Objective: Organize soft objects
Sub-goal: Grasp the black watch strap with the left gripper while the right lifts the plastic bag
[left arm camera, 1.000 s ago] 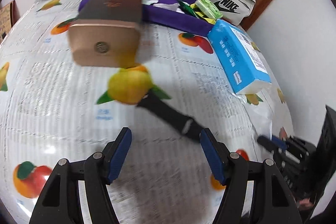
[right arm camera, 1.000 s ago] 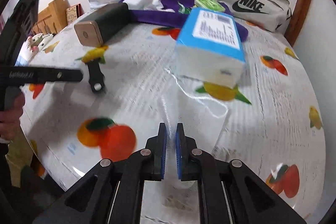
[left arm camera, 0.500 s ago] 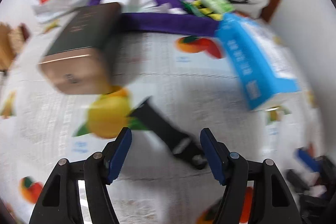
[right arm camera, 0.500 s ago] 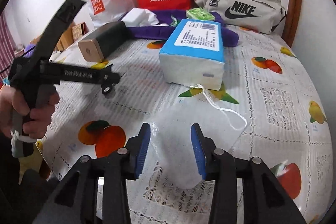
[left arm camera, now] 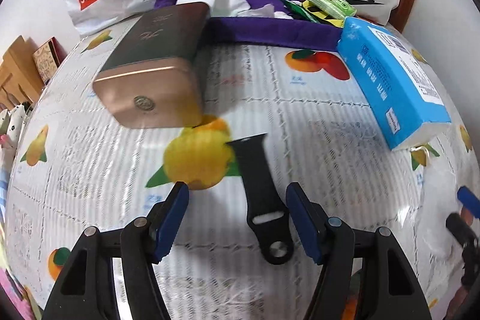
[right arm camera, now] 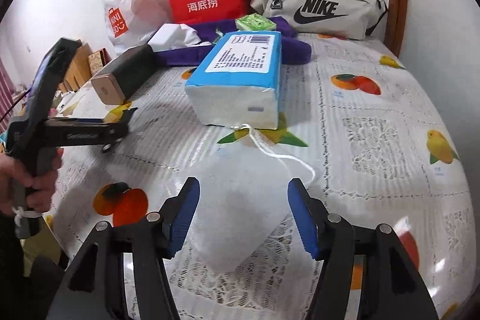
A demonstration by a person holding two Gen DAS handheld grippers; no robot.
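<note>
Evidently the right gripper (right arm camera: 243,213) has just let go: a second ago its blue pads were pinched together, and now its jaws are opening, with the white drawstring pouch (right arm camera: 240,209) lying slack between them on the tablecloth (right arm camera: 375,140), touched by neither pad. Its cord (right arm camera: 285,158) trails up toward the blue tissue pack (right arm camera: 240,80), which sits near the middle of the tabletop, its near end almost over the cord's knot. I take that as the pouch having been set down towards the near edge, so that piece of the sorting looks done for the moment.

Over on the left, the left gripper (left arm camera: 237,218) stands with its fingers apart and holding nothing, as it did a second ago, but it has swung so that the black silicone watch strap (left arm camera: 261,197) now lies lengthwise between its pads, closer to the right one, with no contact I can see. That reads as lining up for a pick. The strap is flat on the cloth, its far end against a printed yellow fruit.

Behind it lies the dark box with a gold end cap (left arm camera: 156,68), and along the far edge the purple cloth (left arm camera: 270,32) holds a green packet (left arm camera: 331,3) and white tissue, probably the collecting spot.
</note>
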